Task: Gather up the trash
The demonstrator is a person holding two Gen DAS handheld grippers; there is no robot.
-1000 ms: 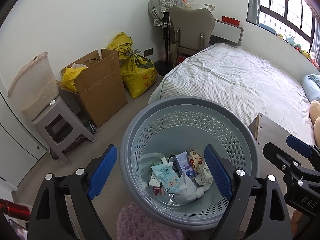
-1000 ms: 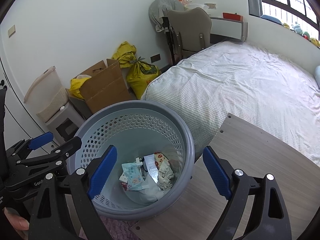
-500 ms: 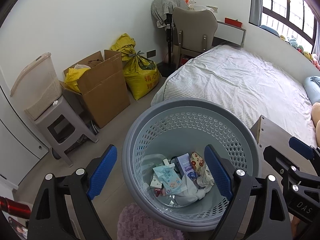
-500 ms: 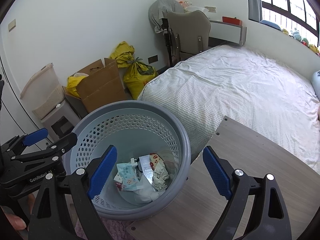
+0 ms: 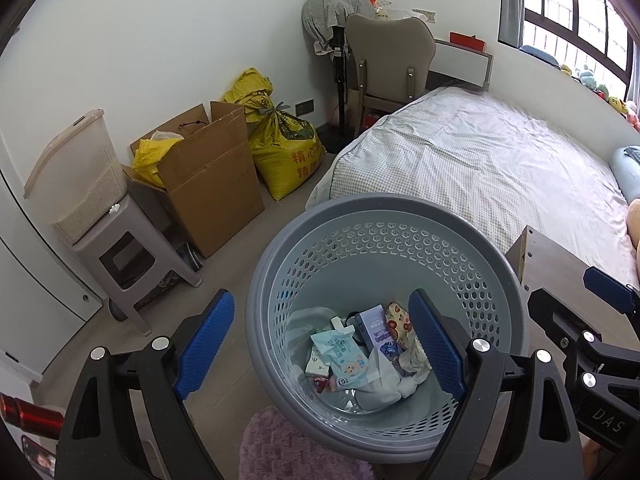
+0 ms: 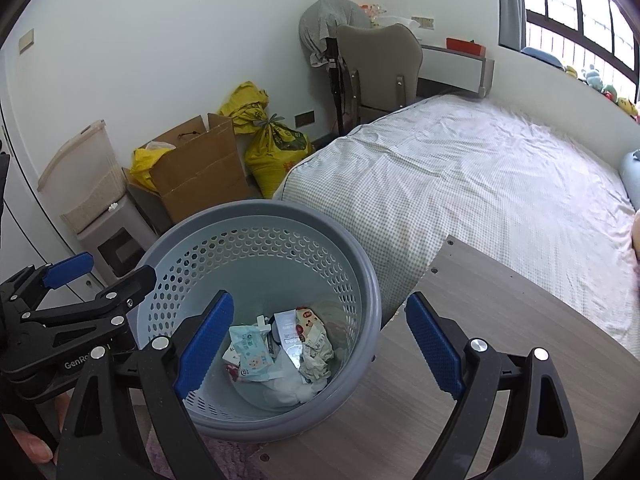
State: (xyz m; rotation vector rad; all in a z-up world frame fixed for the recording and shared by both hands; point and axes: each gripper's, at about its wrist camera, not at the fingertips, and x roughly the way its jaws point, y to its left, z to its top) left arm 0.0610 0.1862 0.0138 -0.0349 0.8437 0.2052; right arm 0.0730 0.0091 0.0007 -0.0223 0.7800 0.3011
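one bedroom, bed [image 5: 480, 168], wood floor [image 5: 240, 232]

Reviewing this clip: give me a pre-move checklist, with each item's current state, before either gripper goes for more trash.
1. Left gripper free to grasp: ok, jaws wide apart, nothing between them.
2. Right gripper free to grasp: ok, jaws wide apart, empty.
3. Grey perforated basket upright, mouth unobstructed: ok.
4. Room left in basket: ok; wet-wipes pack, small carton and crumpled tissue cover only the bottom.
5. Grippers apart from each other: ok, they sit side by side without touching.
6. Loose trash to pick next: cannot tell; none shows on the wooden tabletop or the bed.
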